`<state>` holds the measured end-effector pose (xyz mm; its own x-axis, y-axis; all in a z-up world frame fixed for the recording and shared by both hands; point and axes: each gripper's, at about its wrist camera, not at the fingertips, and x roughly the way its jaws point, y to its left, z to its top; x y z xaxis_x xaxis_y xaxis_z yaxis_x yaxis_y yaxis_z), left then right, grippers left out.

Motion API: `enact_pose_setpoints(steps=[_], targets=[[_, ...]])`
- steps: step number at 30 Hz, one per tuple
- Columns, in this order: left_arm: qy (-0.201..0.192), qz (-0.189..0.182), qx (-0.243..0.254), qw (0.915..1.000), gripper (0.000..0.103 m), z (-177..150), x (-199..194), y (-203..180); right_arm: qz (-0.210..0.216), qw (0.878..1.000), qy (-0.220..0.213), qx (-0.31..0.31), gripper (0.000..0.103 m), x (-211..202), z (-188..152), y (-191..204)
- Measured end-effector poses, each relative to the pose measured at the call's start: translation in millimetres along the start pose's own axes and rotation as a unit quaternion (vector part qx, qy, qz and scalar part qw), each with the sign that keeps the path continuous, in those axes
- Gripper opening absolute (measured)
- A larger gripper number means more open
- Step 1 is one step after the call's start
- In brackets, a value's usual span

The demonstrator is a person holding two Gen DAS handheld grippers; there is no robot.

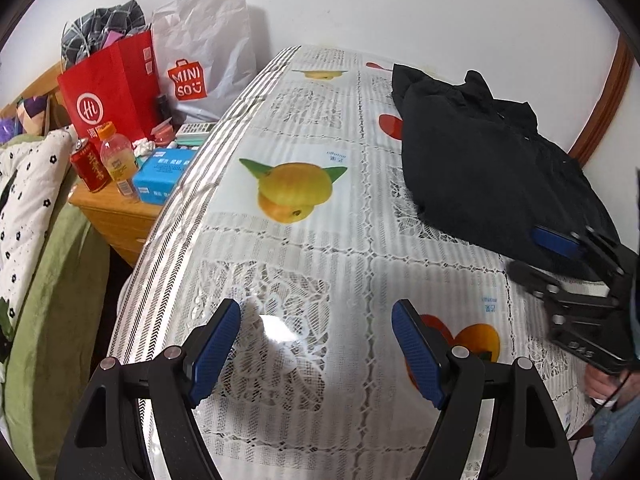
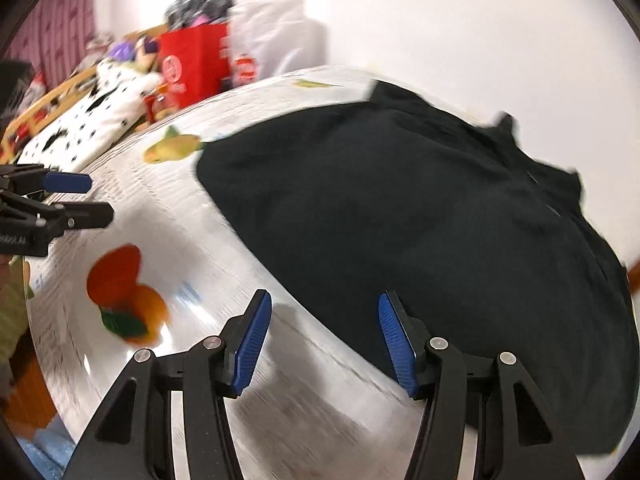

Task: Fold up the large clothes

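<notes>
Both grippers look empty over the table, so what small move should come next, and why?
Probably ease the right gripper forward onto the near edge of the folded black garment. Its jaws stand open and empty right beside it, while the left gripper hangs open over bare fruit-print tablecloth.

Black garment; white lace, fruit-printed tablecloth; red bag

- Left gripper: black angular arms, silver round pivot screws, jaws faced with ribbed blue pads.
- Right gripper: same black frame, blue pads, silver screws.
- Person: blue denim at frame edge.
</notes>
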<state>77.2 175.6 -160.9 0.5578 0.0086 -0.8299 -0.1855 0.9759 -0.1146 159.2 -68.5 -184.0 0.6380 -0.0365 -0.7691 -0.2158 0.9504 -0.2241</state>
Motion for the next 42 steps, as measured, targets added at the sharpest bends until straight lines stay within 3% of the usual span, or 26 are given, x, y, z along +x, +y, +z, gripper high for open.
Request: enact_pose_setpoints(steps=[6,11,12,14,16,19,21,26,32,36,42], targets=[[-0.002,-0.013,-0.008,0.9999,0.078,1,5,8,-0.001,0.999,-0.005,-0.048,0.064,23,36,37],[-0.005,-0.02,-0.003,0.9998,0.079,4,7,7,-0.009,0.997,-0.003,-0.077,0.061,44,60,53],[-0.005,-0.022,-0.004,0.9997,0.079,5,8,8,-0.008,0.997,-0.002,-0.074,0.059,46,63,53],[-0.006,-0.026,-0.006,0.9996,0.079,6,8,10,0.001,0.998,0.0,-0.068,0.044,51,70,52],[-0.008,-0.027,-0.01,0.9996,0.079,6,9,11,-0.007,0.998,-0.004,-0.066,0.022,54,73,51],[-0.012,-0.023,-0.009,0.9996,0.08,7,10,9,0.001,0.999,-0.002,-0.047,0.01,53,79,45],[-0.013,-0.023,-0.003,0.9996,0.08,9,10,5,0.022,0.999,-0.017,-0.019,0.008,41,85,36],[-0.021,-0.037,0.004,0.9991,0.08,14,5,-8,0.054,0.989,-0.117,0.067,0.007,-22,91,-15],[-0.041,-0.064,0.023,0.9969,0.08,22,-1,-36,-0.019,0.961,-0.2,0.191,0.007,-82,58,-114],[-0.044,-0.079,0.04,0.9951,0.08,28,1,-62,-0.057,0.943,-0.204,0.255,0.007,-95,19,-165],[-0.048,-0.102,0.076,0.9907,0.08,31,3,-111,-0.09,0.929,-0.165,0.32,0.007,-86,-39,-209]])
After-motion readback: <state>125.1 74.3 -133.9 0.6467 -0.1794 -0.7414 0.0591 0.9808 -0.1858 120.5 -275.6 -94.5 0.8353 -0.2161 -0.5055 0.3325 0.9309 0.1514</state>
